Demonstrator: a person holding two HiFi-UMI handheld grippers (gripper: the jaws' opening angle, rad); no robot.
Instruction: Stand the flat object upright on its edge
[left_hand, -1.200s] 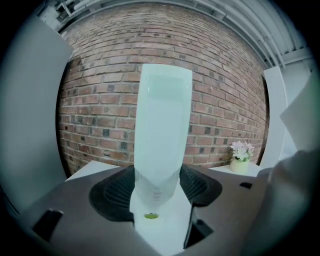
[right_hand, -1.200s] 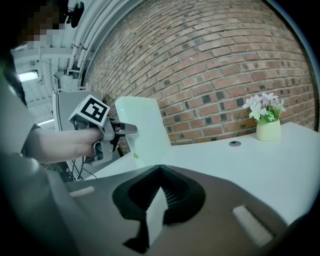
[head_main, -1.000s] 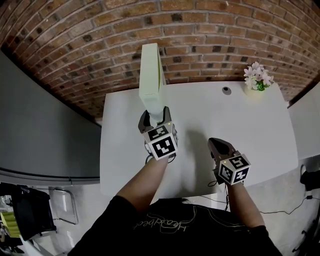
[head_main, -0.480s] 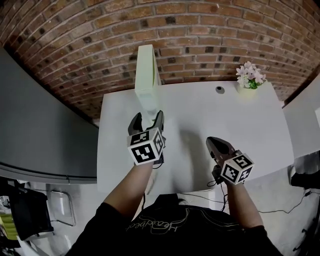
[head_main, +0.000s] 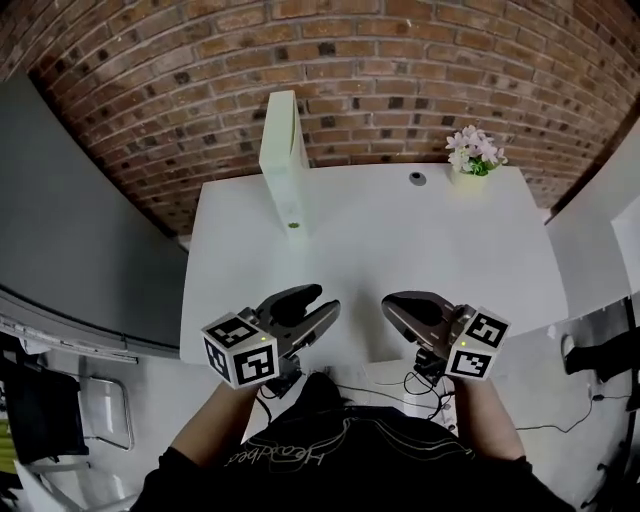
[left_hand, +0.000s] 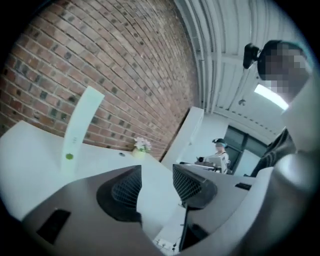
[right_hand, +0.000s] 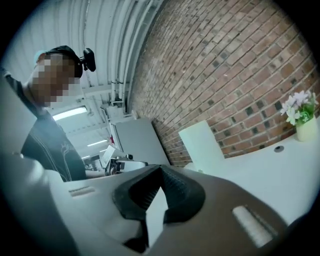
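The flat object (head_main: 283, 160) is a pale white-green panel with a small green dot low on its face. It stands upright on its edge at the back left of the white table (head_main: 420, 250), free of both grippers. It also shows in the left gripper view (left_hand: 80, 127) and the right gripper view (right_hand: 205, 145). My left gripper (head_main: 318, 305) hangs over the table's front edge, well short of the panel. Its jaws (left_hand: 157, 175) are apart, closing, with nothing between them. My right gripper (head_main: 390, 303) is shut and empty beside it (right_hand: 160, 172).
A small pot of pink flowers (head_main: 472, 155) stands at the table's back right, with a round grommet (head_main: 417, 178) next to it. A brick wall (head_main: 400, 70) runs behind the table. A grey partition (head_main: 80, 220) stands to the left. Cables hang below the front edge.
My left gripper let go of the upright panel and drew back to the table's front edge. The panel stays standing. My right gripper barely moved.
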